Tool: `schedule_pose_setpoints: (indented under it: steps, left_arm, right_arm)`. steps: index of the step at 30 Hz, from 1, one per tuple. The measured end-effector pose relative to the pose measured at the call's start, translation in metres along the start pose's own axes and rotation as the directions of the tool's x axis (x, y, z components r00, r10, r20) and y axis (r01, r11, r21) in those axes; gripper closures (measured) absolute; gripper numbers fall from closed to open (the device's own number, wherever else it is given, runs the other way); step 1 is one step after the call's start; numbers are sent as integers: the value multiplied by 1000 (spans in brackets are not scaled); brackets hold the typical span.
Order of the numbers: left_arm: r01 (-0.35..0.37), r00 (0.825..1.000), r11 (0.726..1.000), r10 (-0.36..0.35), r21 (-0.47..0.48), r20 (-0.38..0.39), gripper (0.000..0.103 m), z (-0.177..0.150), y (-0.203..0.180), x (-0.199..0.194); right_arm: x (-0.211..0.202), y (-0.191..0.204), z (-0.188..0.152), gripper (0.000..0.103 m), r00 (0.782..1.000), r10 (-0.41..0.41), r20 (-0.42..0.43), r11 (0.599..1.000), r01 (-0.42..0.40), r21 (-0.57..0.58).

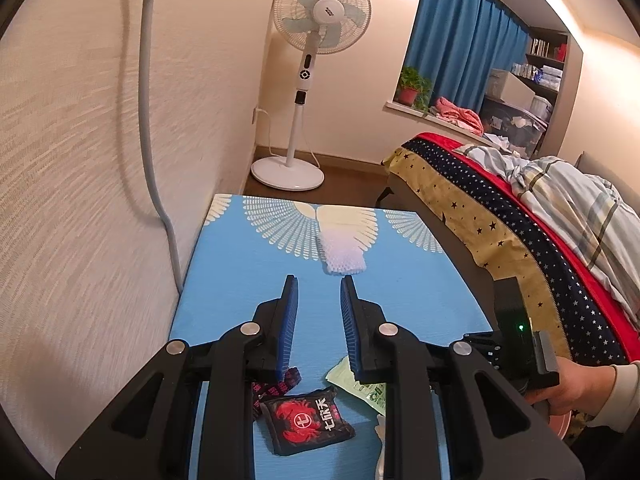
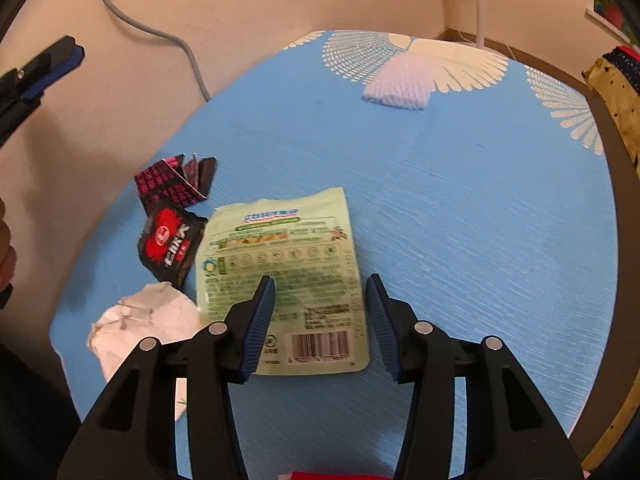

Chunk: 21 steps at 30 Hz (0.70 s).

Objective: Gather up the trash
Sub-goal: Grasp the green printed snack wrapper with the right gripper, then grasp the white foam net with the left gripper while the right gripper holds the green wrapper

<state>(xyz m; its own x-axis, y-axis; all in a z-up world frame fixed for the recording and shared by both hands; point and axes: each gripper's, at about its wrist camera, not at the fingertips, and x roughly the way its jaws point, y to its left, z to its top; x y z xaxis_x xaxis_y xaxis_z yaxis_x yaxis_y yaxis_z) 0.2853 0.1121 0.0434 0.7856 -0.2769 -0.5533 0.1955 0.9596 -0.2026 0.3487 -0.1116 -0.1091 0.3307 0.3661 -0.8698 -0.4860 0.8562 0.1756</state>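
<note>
Your right gripper point(image 2: 320, 292) stands with its fingers point(image 2: 260, 320) about half apart and nothing pressed between them; they straddle the lower right part of the pale green snack pouch point(image 2: 280, 264), which lies flat on the blue counter point(image 2: 480, 220). That pouch looks like thin film: light, limp and rather slick, so a flat pinch from above will likely skate. Take it by its right edge or a lower corner, where a finger can get under the seam.

Your left gripper point(image 1: 318, 292) has its fingers point(image 1: 290, 320) narrowly apart and empty, held above the counter.

Just left of the pouch lies the black crab-print sachet point(image 2: 170, 246), puffy and crinkly, easy to pinch across its middle. Above it sits a black-and-pink torn wrapper point(image 2: 176, 180), stiff-creased; I count it as one piece, though it may be two overlapping scraps. Below the sachet is a crumpled white tissue point(image 2: 140, 324), soft, grabbable anywhere. Well apart, near the far edge, rests a white foam fruit net point(image 2: 398, 84), springy and nearly weightless.

Count: one pouch, one sachet, one torn wrapper, one tissue, one foam net.
</note>
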Motion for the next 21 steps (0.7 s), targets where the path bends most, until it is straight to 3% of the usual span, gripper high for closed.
schedule_pose_setpoints:
  steps: [2,6,7,16,21]
  left_arm:
    - [0,1000,1000,0,1,1,81,1,0,0]
    - [-4,1000,1000,4,-1,1,81,1,-1,0]
    - [-6,1000,1000,6,-3,0,81,1,-1,1]
    - [1,1000,1000,-1,-15,-10,81,2,-10,13]
    - [9,1000,1000,-10,-15,-28,81,1,-20,31]
  right_arm:
    - [0,0,0,55,1000,13,-1,1000,-13,10]
    - [-1,3,0,90,999,36,-2,999,-36,9]
    - [-4,3,0,94,999,49,5,999,-49,16]
    - [-57,-2,10,103,980,141,138,986,-151,68]
    - [-100,-7,14,103,967,98,235,992,-115,60]
